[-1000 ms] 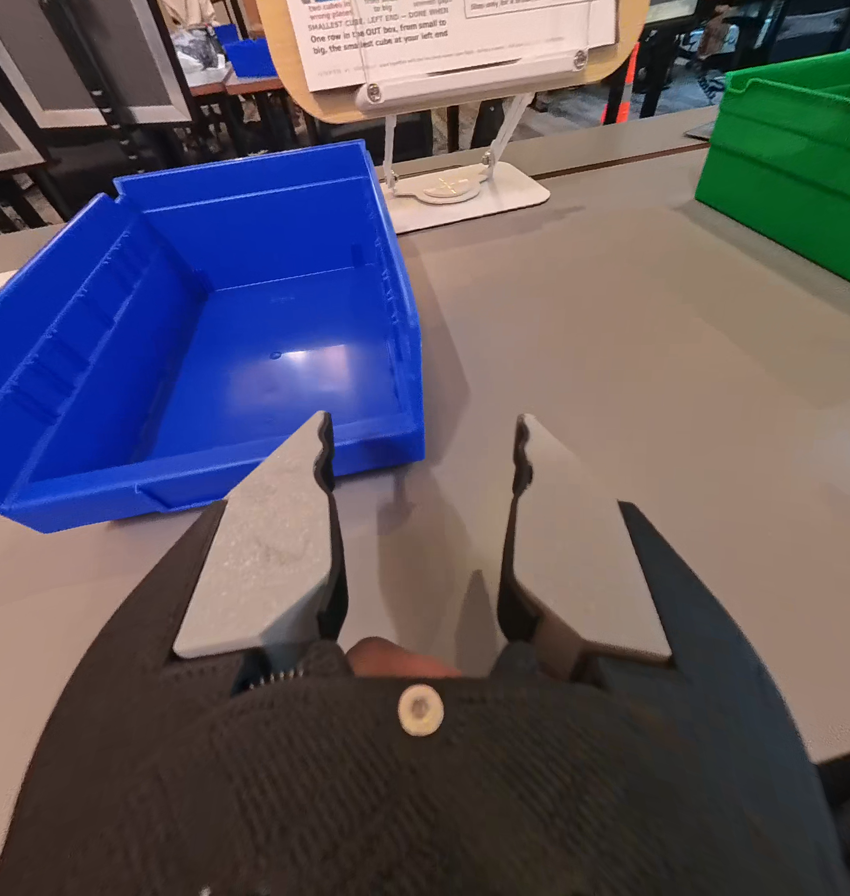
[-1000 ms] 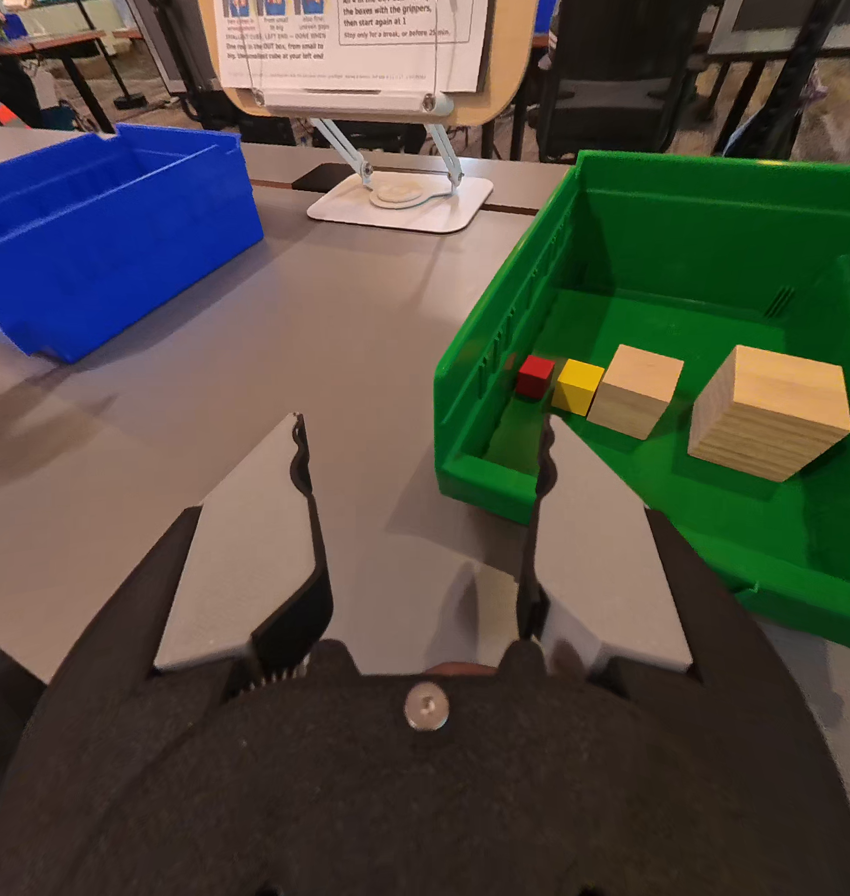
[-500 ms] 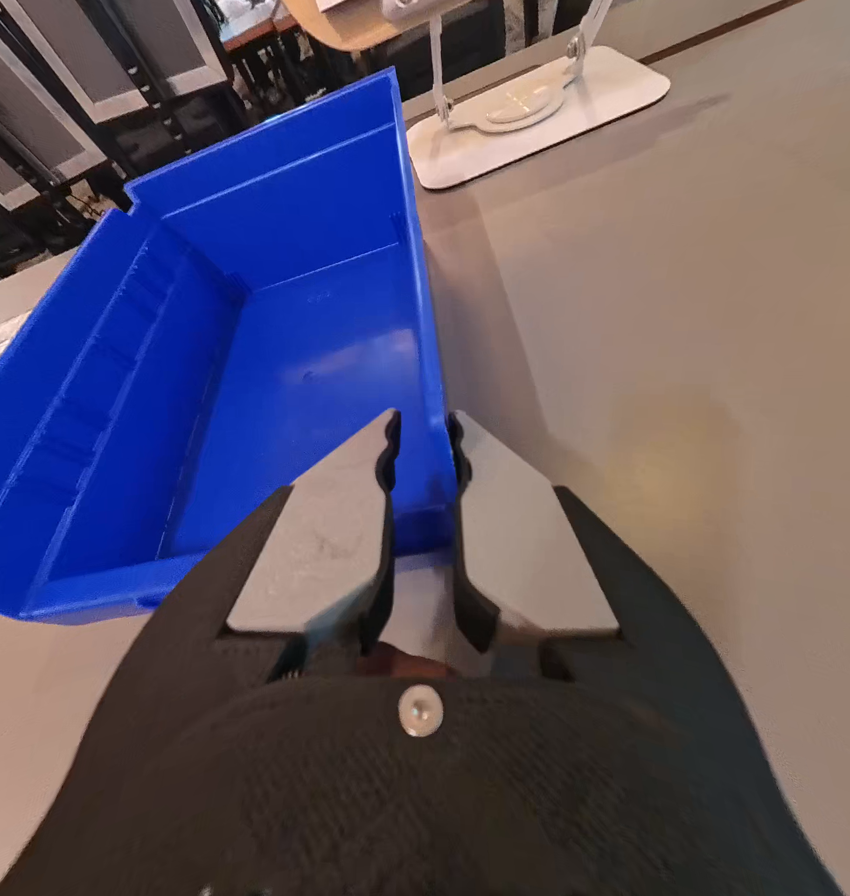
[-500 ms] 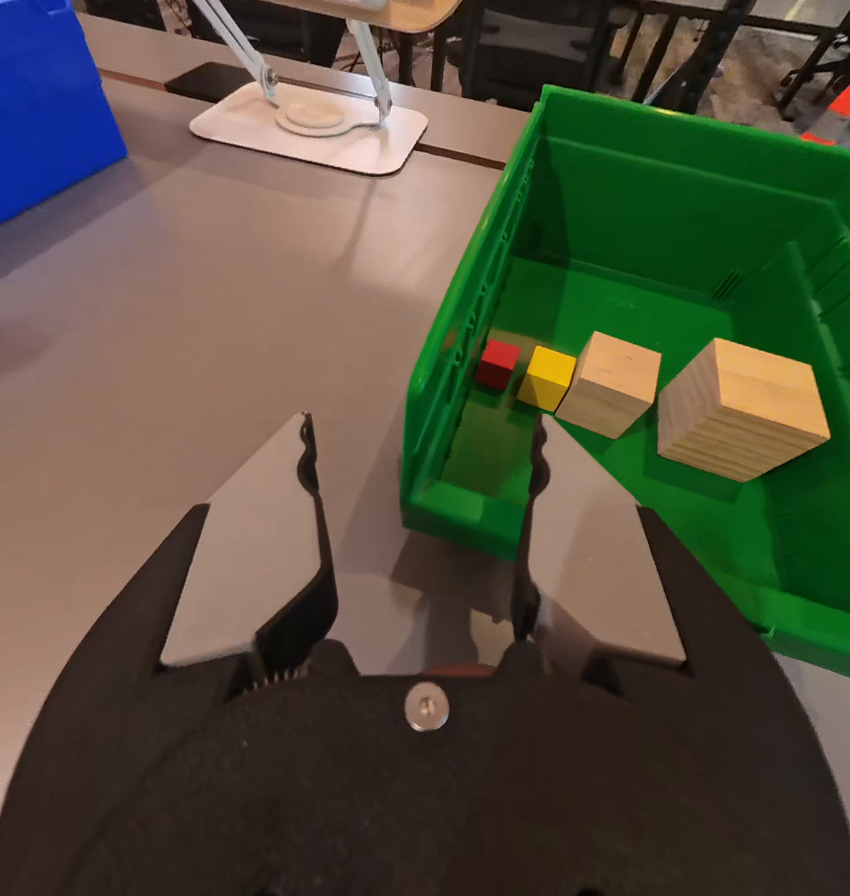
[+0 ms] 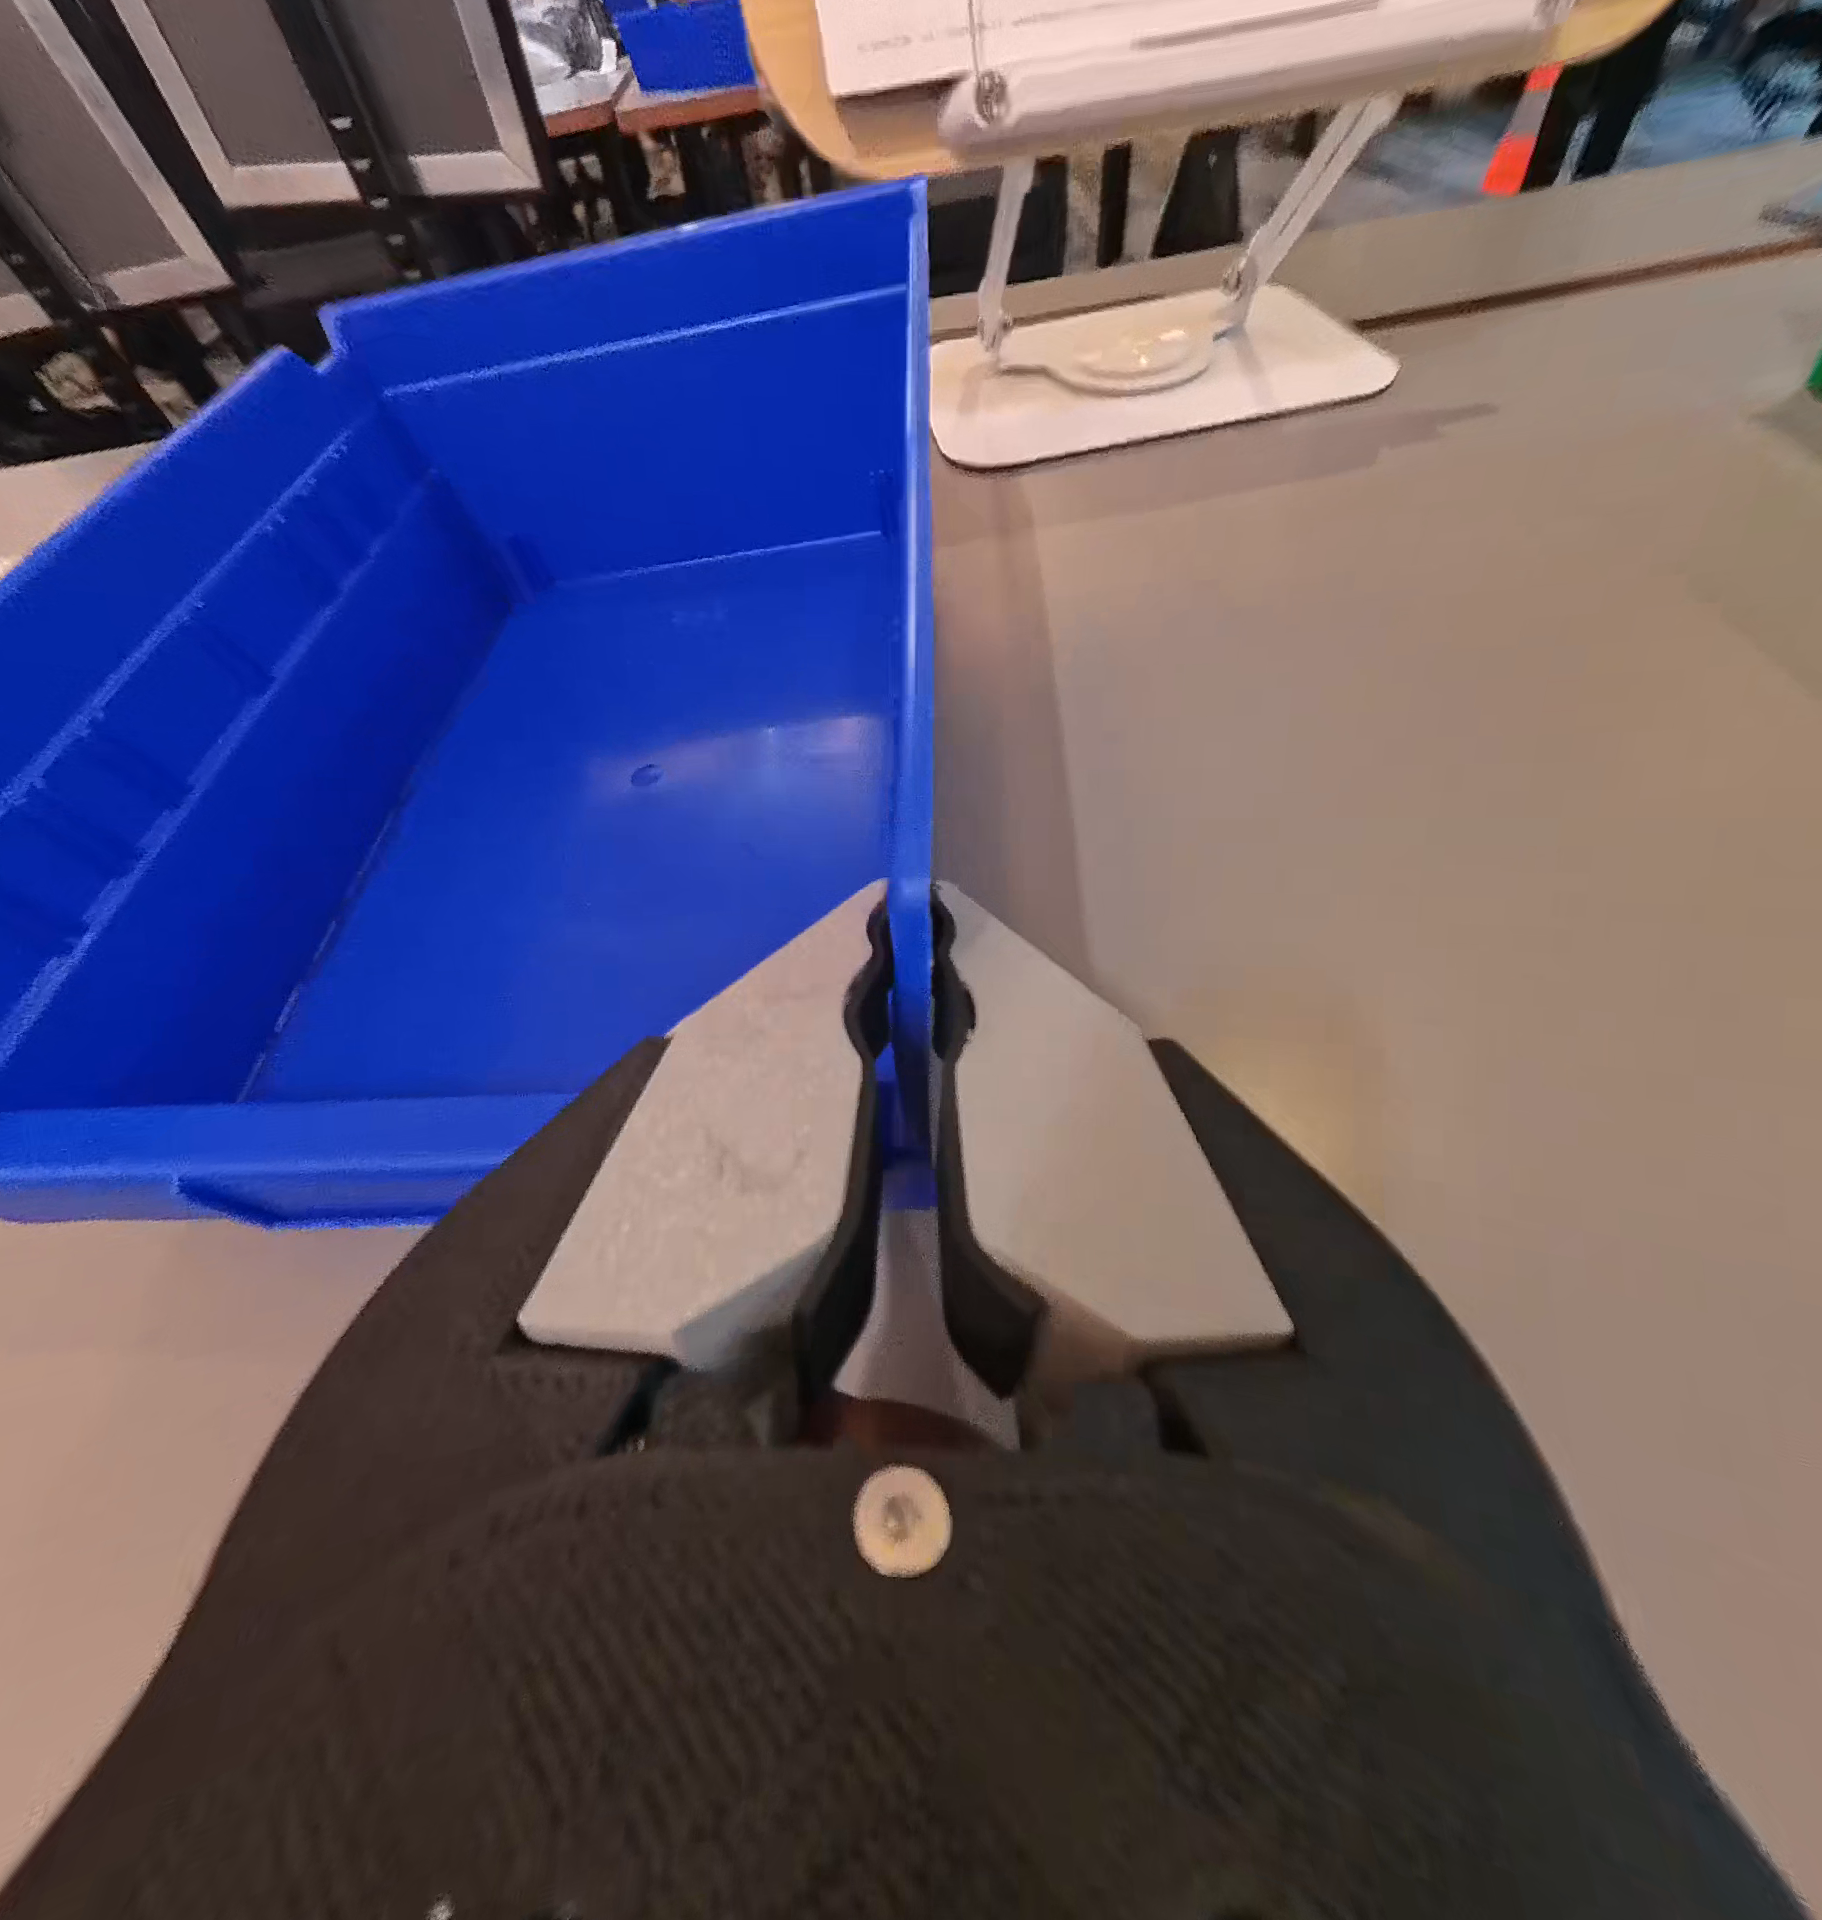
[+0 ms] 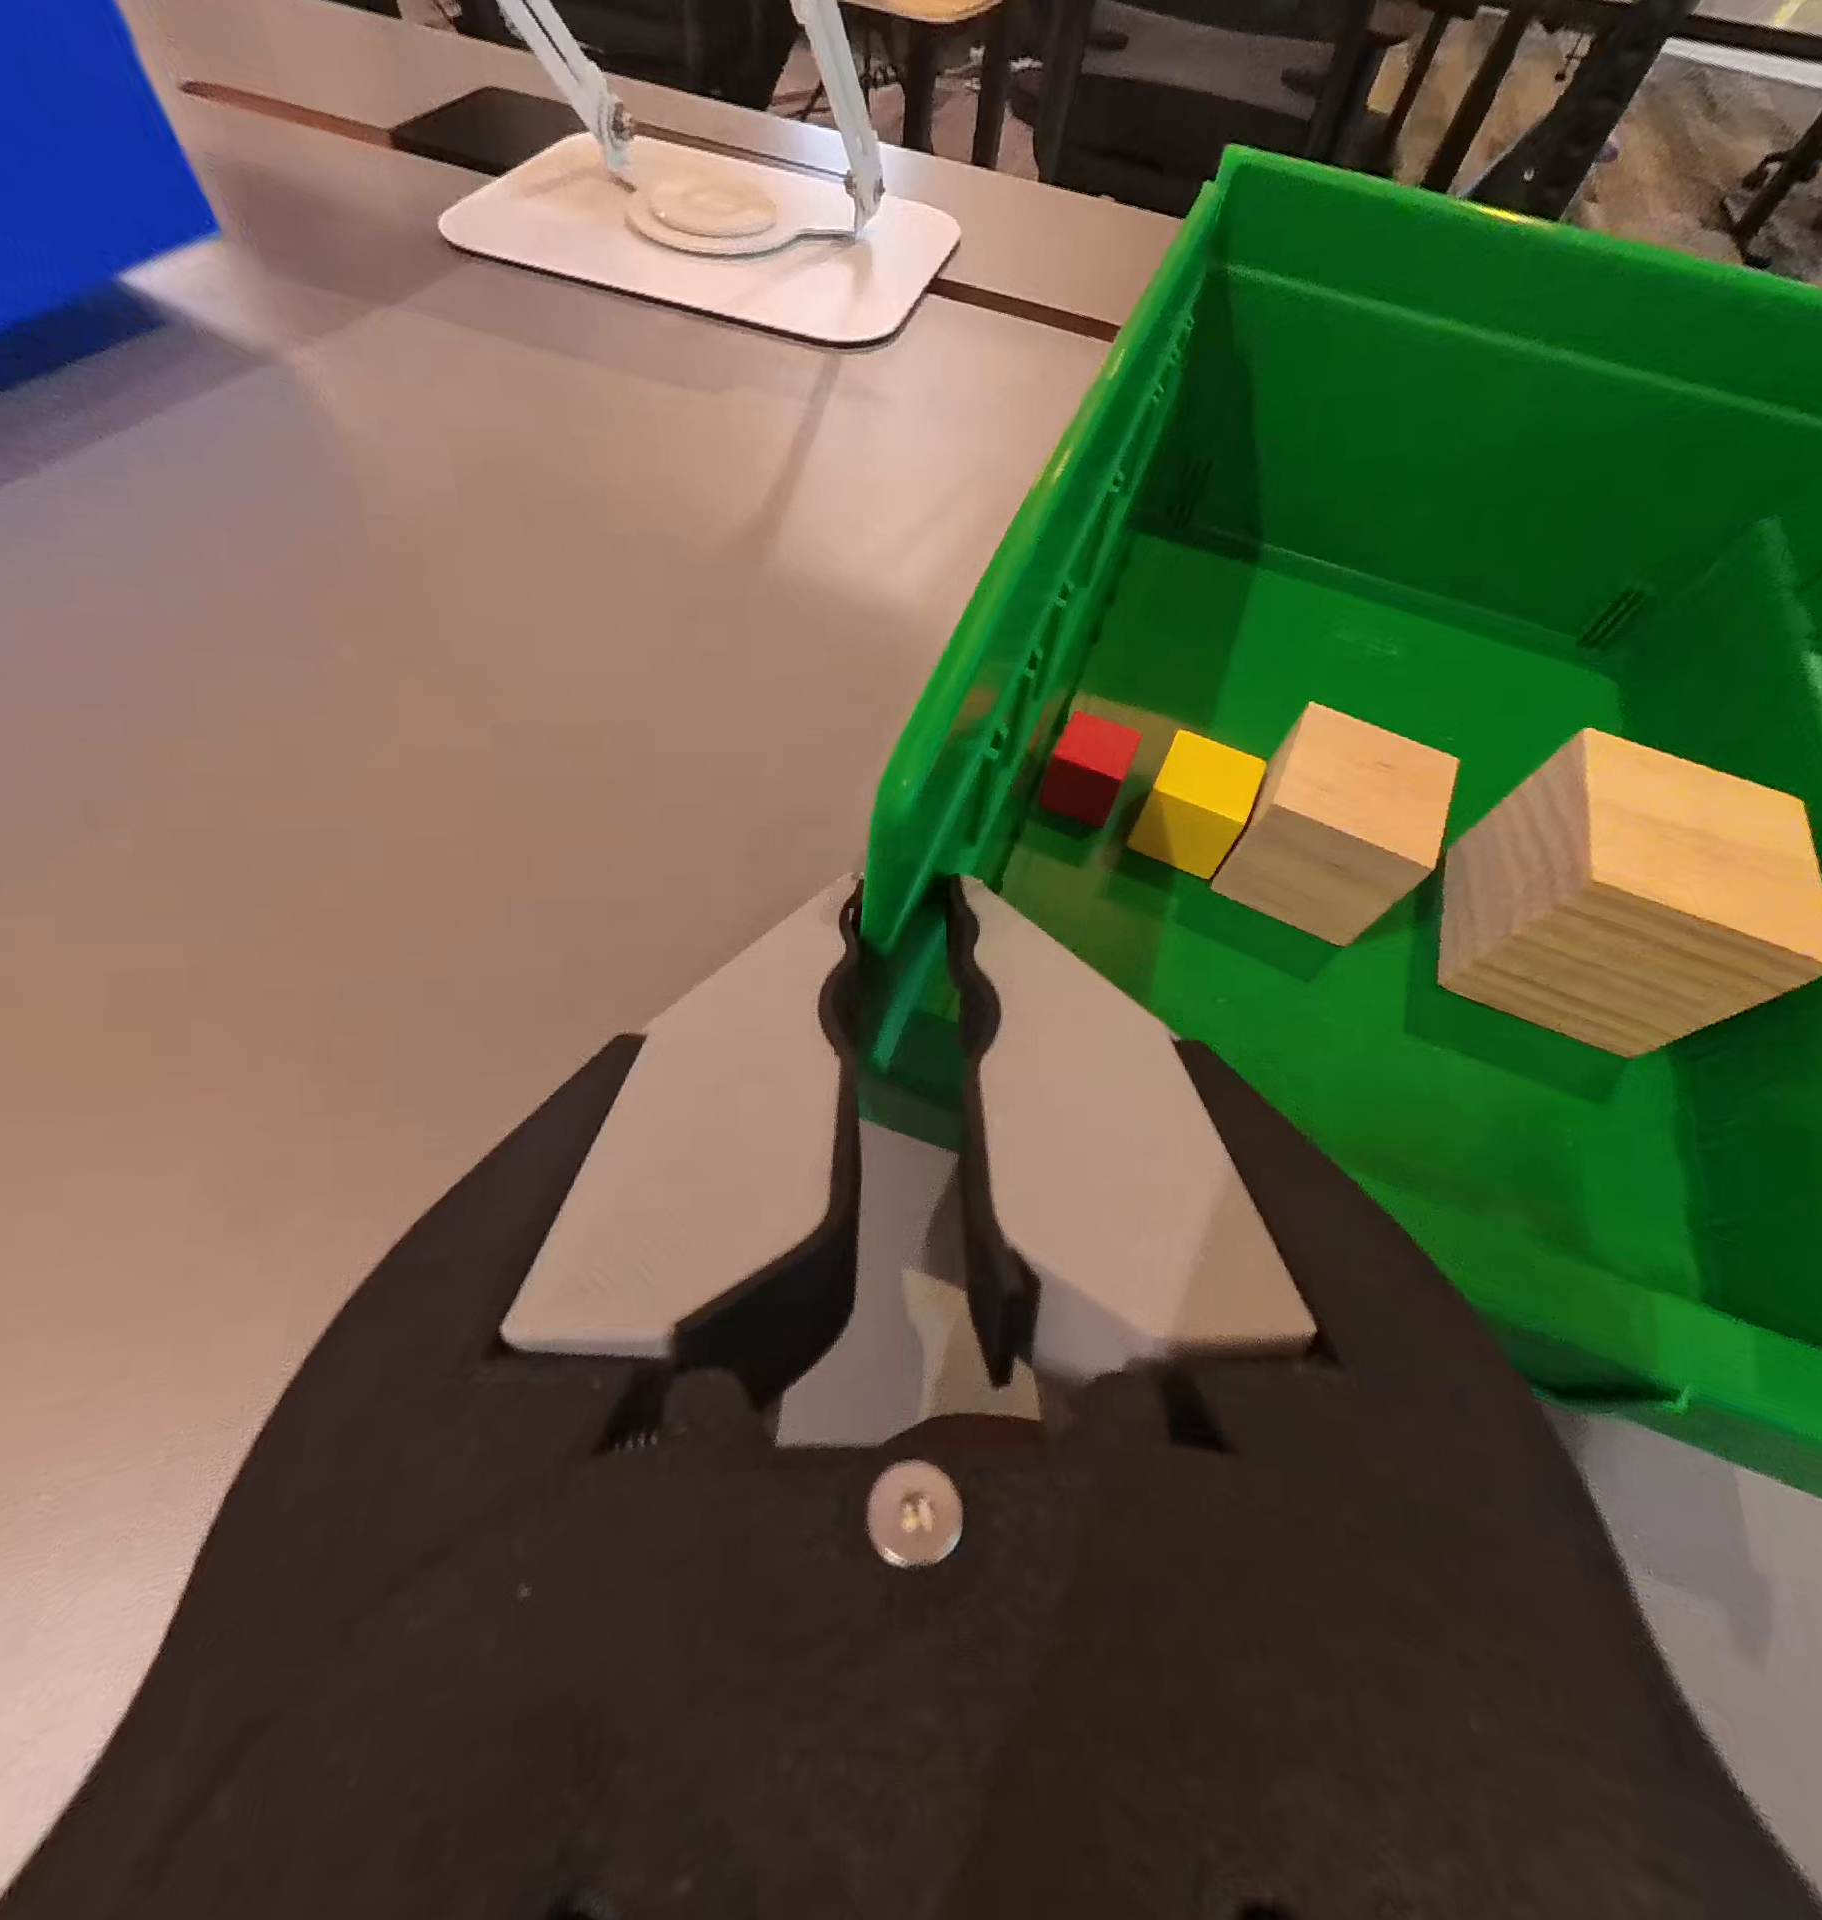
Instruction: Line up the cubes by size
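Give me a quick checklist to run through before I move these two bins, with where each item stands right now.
1. Left tool shut on the blue bin, on its right wall near the front corner: ok.
2. Right tool shut on the green bin, on its left wall near the front corner: ok.
3. Cubes in size order in the green bin, red cube, yellow cube, small wooden cube, big wooden cube: ok.
4. Blue bin empty: ok.
5. Table between the bins free of loose things: ok.
6. Each grip firm enough to drag or lift a bin by one wall: cannot tell.
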Available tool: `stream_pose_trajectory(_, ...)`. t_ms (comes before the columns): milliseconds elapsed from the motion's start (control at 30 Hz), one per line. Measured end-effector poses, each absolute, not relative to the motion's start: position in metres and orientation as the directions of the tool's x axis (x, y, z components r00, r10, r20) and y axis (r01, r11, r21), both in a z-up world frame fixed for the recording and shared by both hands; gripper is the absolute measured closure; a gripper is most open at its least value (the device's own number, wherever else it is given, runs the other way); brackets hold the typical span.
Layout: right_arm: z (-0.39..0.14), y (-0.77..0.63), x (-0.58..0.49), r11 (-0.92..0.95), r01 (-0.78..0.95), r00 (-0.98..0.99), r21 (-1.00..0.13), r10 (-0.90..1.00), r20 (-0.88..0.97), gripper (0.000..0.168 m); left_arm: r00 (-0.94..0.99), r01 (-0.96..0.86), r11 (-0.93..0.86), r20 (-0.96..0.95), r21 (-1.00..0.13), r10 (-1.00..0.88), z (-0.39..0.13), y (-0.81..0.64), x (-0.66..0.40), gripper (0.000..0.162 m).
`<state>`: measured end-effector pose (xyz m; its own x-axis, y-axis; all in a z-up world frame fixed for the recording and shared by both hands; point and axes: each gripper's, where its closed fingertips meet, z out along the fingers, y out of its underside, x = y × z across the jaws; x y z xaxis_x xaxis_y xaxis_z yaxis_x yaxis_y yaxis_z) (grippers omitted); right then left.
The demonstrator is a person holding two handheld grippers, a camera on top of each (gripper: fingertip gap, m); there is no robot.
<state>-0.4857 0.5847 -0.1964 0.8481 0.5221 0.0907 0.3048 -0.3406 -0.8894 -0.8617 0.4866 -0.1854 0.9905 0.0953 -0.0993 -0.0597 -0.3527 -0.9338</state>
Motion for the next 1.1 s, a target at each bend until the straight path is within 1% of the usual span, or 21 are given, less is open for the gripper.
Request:
stream_pose_trajectory(133,-0.197,0.584,-0.488,-0.34,0.36,0.853,-0.869,0.496,0.16,0.16,0.997,0.027,-0.229,0.009,-0.973,0.083,-0.152,0.463,-0.874,0.162)
stream_pose_trajectory(233,-0.196,0.578,-0.502,-0.35,0.346,0.85,-0.871,0.51,0.133,0.158,0.996,0.028,-0.158,0.013,-0.987,0.092,-0.122,0.443,-0.883,0.16)
stream_pose_trajectory(300,-0.197,0.572,-0.517,-0.346,0.354,0.844,-0.869,0.518,0.138,0.158,0.993,0.059,-0.125,0.045,-0.99,0.113,-0.106,0.43,-0.892,0.16)
stream_pose_trajectory(367,-0.197,0.564,-0.538,-0.333,0.371,0.834,-0.867,0.53,0.152,0.157,0.992,0.086,-0.067,0.079,-0.994,0.101,-0.09,0.417,-0.899,0.16)
stream_pose_trajectory(433,-0.196,0.552,-0.564,-0.331,0.355,0.826,-0.874,0.549,0.128,0.155,0.991,0.099,-0.026,0.097,-0.995,0.088,-0.074,0.404,-0.903,0.16)
stream_pose_trajectory(633,-0.195,0.515,-0.662,-0.312,0.323,0.798,-0.893,0.598,0.08,0.152,0.993,0.078,0.048,0.082,-0.996,0.082,-0.036,0.369,-0.901,0.16)
stream_pose_trajectory(833,-0.195,0.476,-0.787,-0.284,0.335,0.733,-0.898,0.678,0.059,0.149,0.994,0.055,0.094,0.064,-0.994,0.093,-0.016,0.349,-0.901,0.16)
stream_pose_trajectory(933,-0.195,0.459,-0.856,-0.258,0.377,0.67,-0.889,0.739,0.069,0.148,0.993,0.033,0.119,0.046,-0.992,0.111,-0.006,0.339,-0.904,0.16)
stream_pose_trajectory(1067,-0.194,0.429,-0.946,-0.261,0.384,0.565,-0.885,0.825,0.002,0.146,0.991,-0.016,0.138,0.002,-0.99,0.133,0.003,0.332,-0.902,0.159)
stream_pose_trajectory(1100,-0.192,0.421,-0.964,-0.279,0.361,0.542,-0.89,0.839,-0.043,0.146,0.99,-0.025,0.147,-0.004,-0.989,0.139,0.007,0.329,-0.902,0.159)
